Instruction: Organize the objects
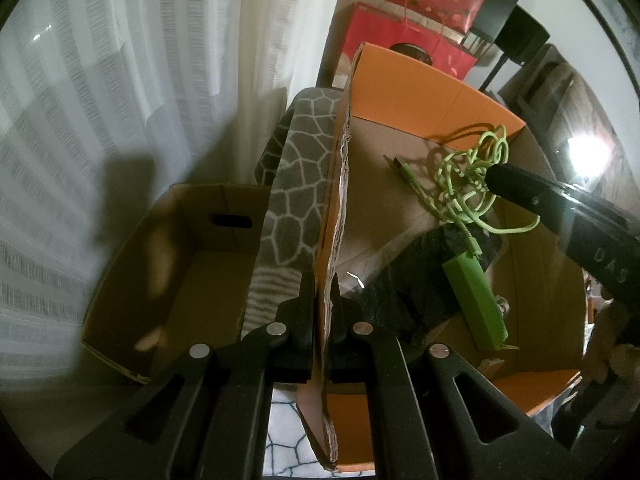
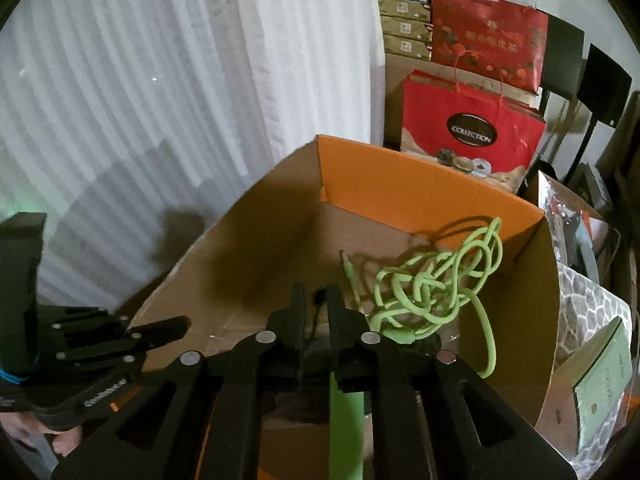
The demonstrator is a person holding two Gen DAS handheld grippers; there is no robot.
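An orange cardboard box (image 1: 420, 96) holds a tangled green cable (image 1: 464, 184), a green power bank (image 1: 476, 300) and a black crinkled bag (image 1: 416, 280). My left gripper (image 1: 322, 284) is shut on the box's torn left wall (image 1: 340, 168). The right gripper (image 2: 317, 300) hangs inside the box over the floor, left of the green cable (image 2: 432, 292). Its jaws stand a narrow gap apart, with a small black round tip and thin cord showing in the gap, not pressed. The power bank (image 2: 344, 420) lies below its right finger. In the left wrist view the right gripper (image 1: 494, 178) reaches in beside the cable.
A second, plain brown box (image 1: 180, 272) stands left of the orange one, with a grey patterned cloth (image 1: 296, 184) between them. White curtains (image 2: 160, 80) hang behind. Red gift bags (image 2: 468, 132) are stacked at the back; a pale green book (image 2: 600, 384) lies right.
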